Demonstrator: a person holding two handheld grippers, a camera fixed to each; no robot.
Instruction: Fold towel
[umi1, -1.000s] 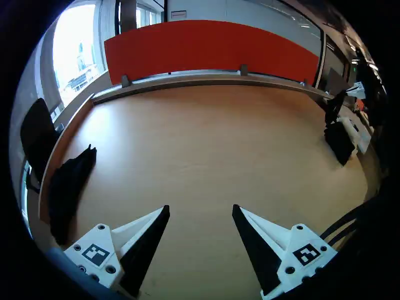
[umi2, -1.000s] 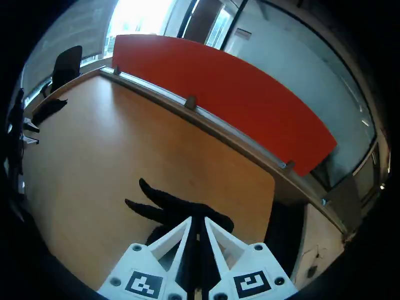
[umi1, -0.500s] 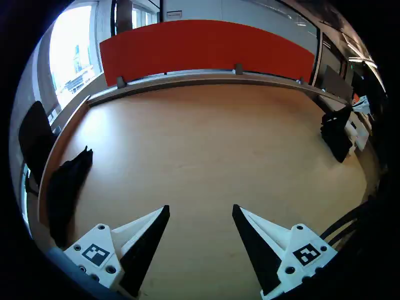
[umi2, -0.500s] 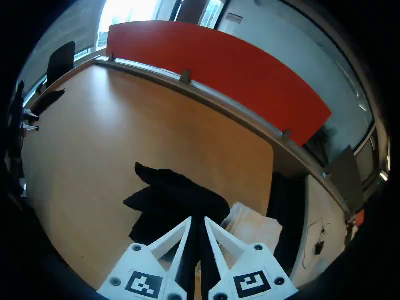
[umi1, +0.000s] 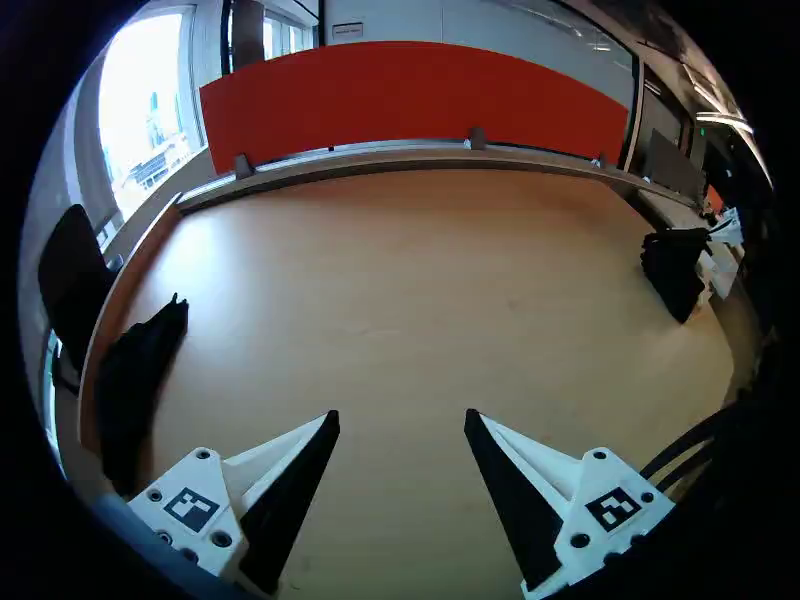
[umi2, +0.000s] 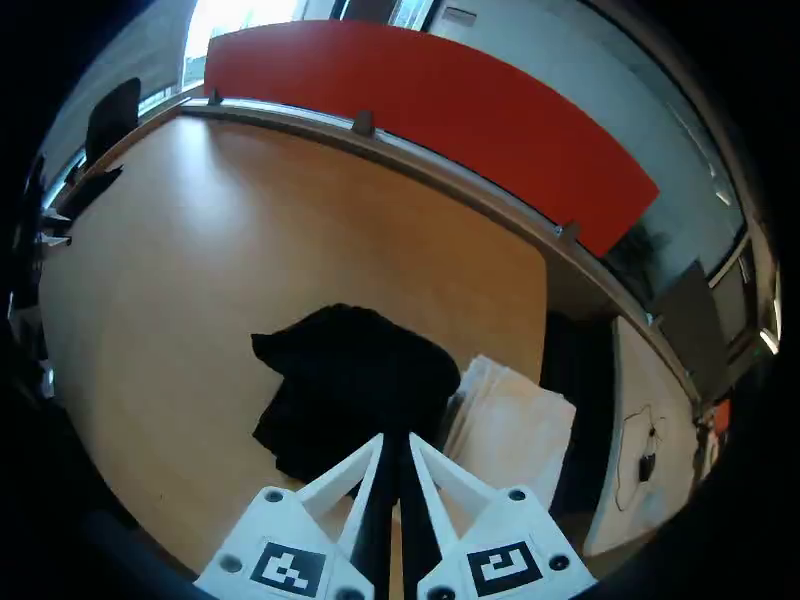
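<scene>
A black towel (umi2: 350, 385) hangs bunched over the wooden table (umi2: 250, 250), and my right gripper (umi2: 397, 445) is shut on its upper part. In the left gripper view the same black towel (umi1: 675, 270) hangs at the far right of the table (umi1: 420, 290), with the white right gripper (umi1: 722, 228) just above it. My left gripper (umi1: 400, 418) is open over bare table, with nothing between its fingers.
A white folded stack (umi2: 510, 430) lies right of the held towel. Another black cloth (umi1: 135, 365) lies at the table's left edge, beside a dark chair (umi1: 68, 285). A red partition (umi1: 420, 90) runs along the table's far edge.
The right gripper has lifted the black towel and moved back; the cloth now hangs bunched and the white stack has come into view. The left gripper has barely moved.
</scene>
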